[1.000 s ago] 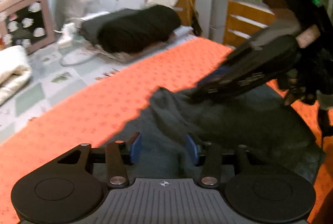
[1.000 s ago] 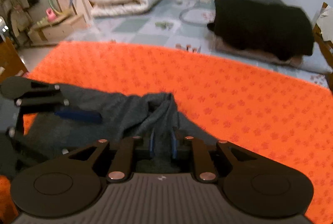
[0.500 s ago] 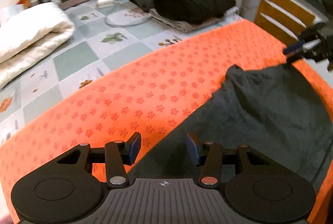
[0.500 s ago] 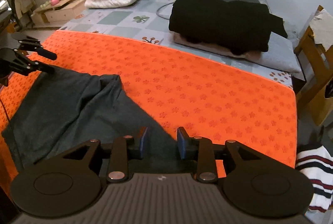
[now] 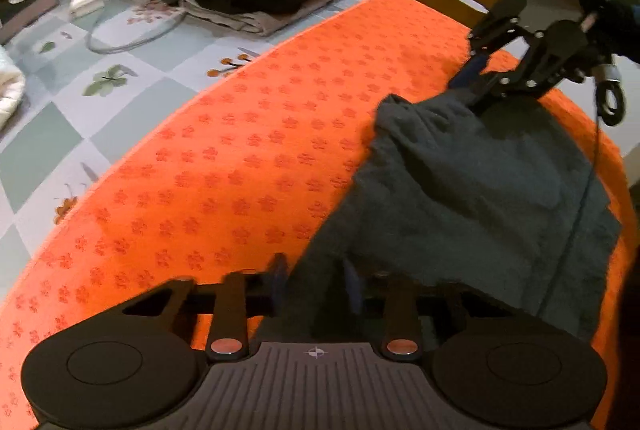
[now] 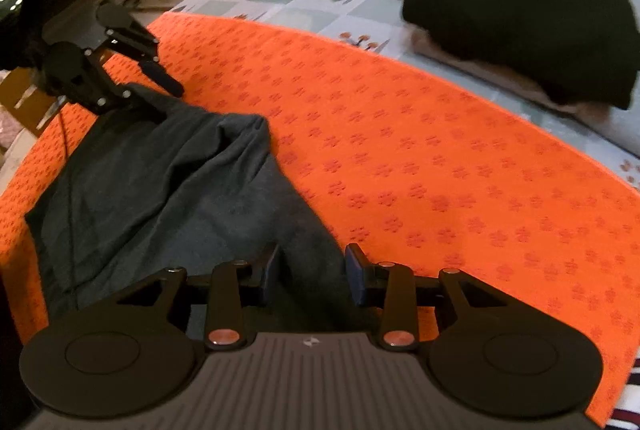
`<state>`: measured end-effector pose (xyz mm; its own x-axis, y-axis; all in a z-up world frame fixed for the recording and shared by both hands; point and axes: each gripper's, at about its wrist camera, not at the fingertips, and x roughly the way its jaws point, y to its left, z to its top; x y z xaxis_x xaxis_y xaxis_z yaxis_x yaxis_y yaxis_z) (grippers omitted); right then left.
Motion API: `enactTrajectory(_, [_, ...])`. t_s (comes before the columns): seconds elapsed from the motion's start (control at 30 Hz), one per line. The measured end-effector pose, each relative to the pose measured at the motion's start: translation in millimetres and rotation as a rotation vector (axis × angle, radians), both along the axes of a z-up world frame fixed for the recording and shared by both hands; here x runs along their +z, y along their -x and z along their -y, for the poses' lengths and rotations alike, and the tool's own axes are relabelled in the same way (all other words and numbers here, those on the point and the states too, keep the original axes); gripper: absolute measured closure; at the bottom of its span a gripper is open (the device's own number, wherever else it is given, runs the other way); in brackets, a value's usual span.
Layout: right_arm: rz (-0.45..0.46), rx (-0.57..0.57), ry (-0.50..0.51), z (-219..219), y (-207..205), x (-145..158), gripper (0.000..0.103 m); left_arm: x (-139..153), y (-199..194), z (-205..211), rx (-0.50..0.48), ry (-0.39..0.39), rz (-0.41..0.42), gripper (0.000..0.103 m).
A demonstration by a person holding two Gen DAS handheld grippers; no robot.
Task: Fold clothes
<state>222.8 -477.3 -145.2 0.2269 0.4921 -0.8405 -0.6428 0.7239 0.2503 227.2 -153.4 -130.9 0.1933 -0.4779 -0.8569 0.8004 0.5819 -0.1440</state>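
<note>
A dark grey garment (image 5: 480, 190) lies on an orange cloth (image 5: 240, 158) patterned with darker red flowers. The floor (image 5: 48, 134) at the frame's left shows pale green-and-white checks.

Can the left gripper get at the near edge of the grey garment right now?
Probably yes: the left gripper is open, the grey garment edge lies between its fingers, nothing covering it.
</note>
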Motion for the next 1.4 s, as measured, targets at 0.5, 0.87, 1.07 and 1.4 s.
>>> enactTrajectory(0.5, [0.162,-0.044,-0.083,8,91,79,0.097,70,87,-23,-0.012,0.093,0.225,0.097])
enactTrajectory(0.87, [0.297,-0.046,0.015,-9,233,108,0.098,73,213,-24,-0.061,0.043,0.373,0.098])
enactTrajectory(1.07, [0.308,-0.072,0.092,-26,274,67,0.098,40,257,-19,-0.055,-0.005,0.371,0.098])
enactTrajectory(1.4, [0.264,-0.143,0.087,-20,279,28,0.094,16,268,-23,0.023,0.026,0.269,0.09])
